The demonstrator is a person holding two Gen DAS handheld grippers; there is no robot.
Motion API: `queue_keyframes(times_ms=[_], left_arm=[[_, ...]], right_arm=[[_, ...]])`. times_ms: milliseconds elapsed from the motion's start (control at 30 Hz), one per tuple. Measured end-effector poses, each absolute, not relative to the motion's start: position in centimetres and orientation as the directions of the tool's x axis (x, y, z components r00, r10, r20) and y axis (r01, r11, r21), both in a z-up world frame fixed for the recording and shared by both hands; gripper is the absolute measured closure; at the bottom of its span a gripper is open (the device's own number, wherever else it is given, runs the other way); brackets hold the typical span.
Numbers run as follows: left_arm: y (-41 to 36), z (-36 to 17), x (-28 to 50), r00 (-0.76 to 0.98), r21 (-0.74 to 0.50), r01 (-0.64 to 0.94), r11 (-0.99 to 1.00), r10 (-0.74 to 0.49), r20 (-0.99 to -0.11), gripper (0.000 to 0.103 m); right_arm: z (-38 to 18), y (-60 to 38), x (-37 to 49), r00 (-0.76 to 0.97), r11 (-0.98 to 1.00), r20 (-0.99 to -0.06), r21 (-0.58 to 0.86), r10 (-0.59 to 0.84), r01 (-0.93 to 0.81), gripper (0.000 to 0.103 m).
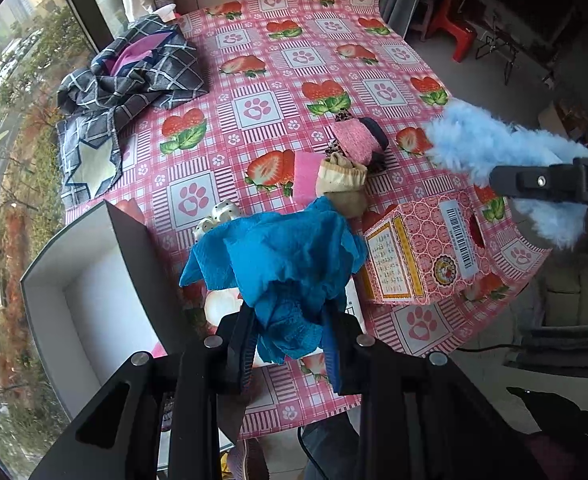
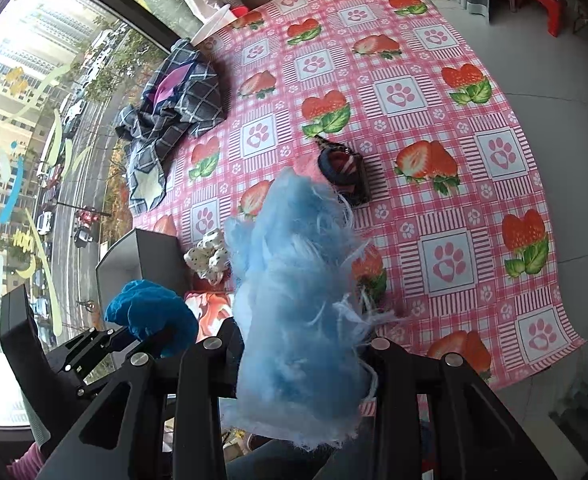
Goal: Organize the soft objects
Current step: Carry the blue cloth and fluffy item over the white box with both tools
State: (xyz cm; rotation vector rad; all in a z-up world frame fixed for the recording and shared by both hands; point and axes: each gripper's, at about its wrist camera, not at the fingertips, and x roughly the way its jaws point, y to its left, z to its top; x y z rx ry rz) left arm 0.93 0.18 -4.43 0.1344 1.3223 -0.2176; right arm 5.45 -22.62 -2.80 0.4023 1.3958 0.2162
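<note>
My left gripper is shut on a crumpled bright-blue cloth, held above the table beside an open grey box. My right gripper is shut on a fluffy light-blue piece. In the left wrist view that fluffy piece hangs at the right with the right gripper across it. The blue cloth shows at the lower left of the right wrist view. A pink knitted roll, a beige sock and a polka-dot scrunchie lie on the strawberry tablecloth.
A dark plaid cloth pile lies at the far left by the window. A patterned pink carton lies on its side near the front right. A dark sock roll lies mid-table. Red stools stand beyond the table.
</note>
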Motion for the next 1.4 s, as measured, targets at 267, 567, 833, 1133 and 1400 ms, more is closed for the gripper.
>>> queue_keyframes(times_ms=[267, 567, 833, 1133, 1400], left_arm=[[2.2, -3.5, -0.1, 0.258, -0.034, 0.172, 0.984, -0.079, -0.963, 0.072], [5.8, -2.6, -1.7, 0.295, -0.036, 0.063, 0.997, -0.053, -0.954, 0.071], [9.4, -2.1, -3.4, 0.316, -0.045, -0.058, 0.997, -0.024, -0.948, 0.071], [13.0, -1.7, -5.2, 0.327, -0.054, -0.185, 0.981, 0.009, -0.945, 0.071], [15.4, -1.9, -6.8, 0.322, -0.059, -0.267, 0.962, 0.031, -0.946, 0.071]], right_arm=[[-1.8, -19.8, 4.7, 0.163, 0.923, -0.912, 0.384, 0.377, 0.014, 0.067], [-1.3, -14.6, 4.0, 0.126, 0.927, -0.922, 0.35, 0.367, -0.135, 0.067], [-1.1, -10.0, 3.5, 0.081, 0.903, -0.924, 0.343, 0.374, -0.257, 0.067], [-0.7, -5.6, 3.2, 0.043, 0.865, -0.927, 0.331, 0.373, -0.376, 0.067], [-0.9, -2.4, 2.8, 0.006, 0.83, -0.931, 0.322, 0.364, -0.455, 0.067]])
